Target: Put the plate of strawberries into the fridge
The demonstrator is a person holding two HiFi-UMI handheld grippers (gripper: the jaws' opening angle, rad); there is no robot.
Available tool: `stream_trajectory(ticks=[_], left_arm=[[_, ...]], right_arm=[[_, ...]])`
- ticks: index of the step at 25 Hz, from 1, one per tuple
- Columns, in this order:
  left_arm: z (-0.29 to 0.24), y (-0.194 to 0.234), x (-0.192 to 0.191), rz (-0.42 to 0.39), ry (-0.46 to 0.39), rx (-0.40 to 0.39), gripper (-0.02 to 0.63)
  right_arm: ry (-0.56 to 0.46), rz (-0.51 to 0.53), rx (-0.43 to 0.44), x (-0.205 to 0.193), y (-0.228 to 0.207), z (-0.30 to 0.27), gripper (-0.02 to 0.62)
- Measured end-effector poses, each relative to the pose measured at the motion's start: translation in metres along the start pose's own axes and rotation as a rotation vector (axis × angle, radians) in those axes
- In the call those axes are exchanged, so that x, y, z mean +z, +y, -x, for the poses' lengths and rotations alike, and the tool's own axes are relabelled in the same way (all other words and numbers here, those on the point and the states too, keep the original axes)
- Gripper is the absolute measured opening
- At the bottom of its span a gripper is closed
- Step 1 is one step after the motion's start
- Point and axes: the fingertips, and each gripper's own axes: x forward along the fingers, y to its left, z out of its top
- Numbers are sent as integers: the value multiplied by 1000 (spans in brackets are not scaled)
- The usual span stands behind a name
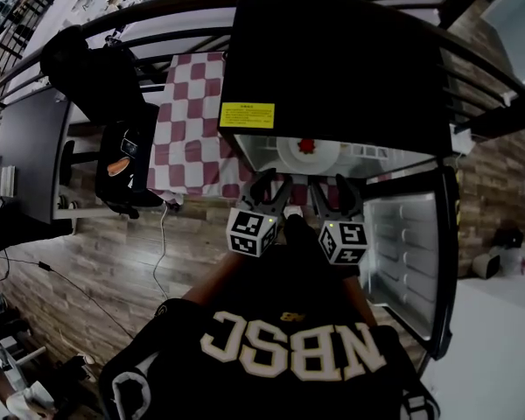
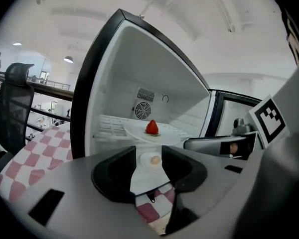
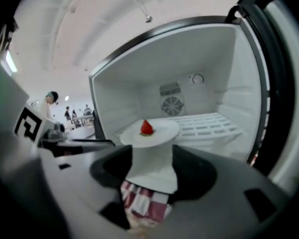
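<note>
One checkered cloth (image 1: 188, 121) beside fridge (image 1: 332, 59) — door (image 1: 411, 261) open.

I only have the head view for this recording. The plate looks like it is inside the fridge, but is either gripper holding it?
Observer: No. The left gripper view shows the left gripper with its jaws apart and nothing between them. The plate lies beyond them.
Operator: And the right one?
Observer: The right gripper is open too, and the plate sits past its jaws, not between them.
Operator: What is the plate resting on?
Observer: A white wire shelf, with a single strawberry on the plate.
</note>
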Motion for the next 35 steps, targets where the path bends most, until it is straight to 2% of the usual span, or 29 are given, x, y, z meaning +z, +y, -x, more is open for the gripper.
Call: stream_trajectory(ticks=[1, 3, 4, 8, 13, 35], left_arm=[[-1, 0, 2, -2, -7, 8, 161], [-2, 1, 4, -10, -11, 21, 130], [-3, 1, 4, -14, -4, 26, 107], [-10, 0, 6, -46, 19, 36, 34], [-21, -3, 12, -63, 24, 43, 18], [-63, 4, 24, -47, 80, 70, 15]], right_arm=[[2, 10, -2, 0, 1, -1, 254], [-6, 14, -4, 0, 3, -2, 162], [-10, 5, -2, 1, 3, -3, 139], [-5, -5, 0, 2, 1, -7, 109], [11, 35, -20, 4, -5, -15, 57], [31, 69, 20, 29, -20, -64, 35]])
